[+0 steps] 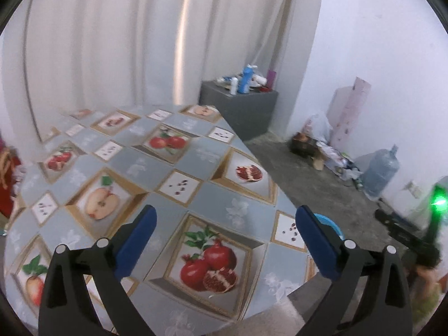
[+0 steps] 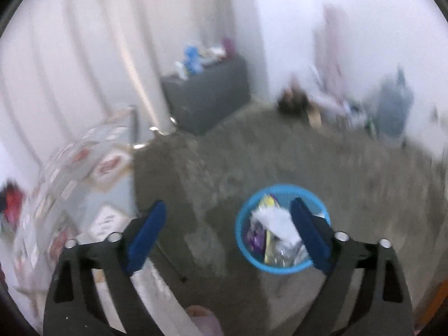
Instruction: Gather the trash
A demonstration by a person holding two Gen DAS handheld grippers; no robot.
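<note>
A round blue bin (image 2: 243,232) stands on the grey floor, holding several wrappers: white (image 2: 275,219), purple and yellow. My right gripper (image 2: 228,233) hangs above the floor beside the table, its blue pads wide open and empty; the right pad overlaps the bin's rim in the picture. My left gripper (image 1: 225,239) is open and empty over the table's fruit-patterned cloth (image 1: 156,168). No trash shows on the cloth. A sliver of the blue bin (image 1: 334,224) peeks out behind the left gripper's right pad.
A grey cabinet (image 1: 243,109) with bottles on top stands against the curtain. Bags, boxes and a large water jug (image 1: 380,170) line the far wall. The table edge (image 2: 123,179) is at the left of the right wrist view, which is blurred.
</note>
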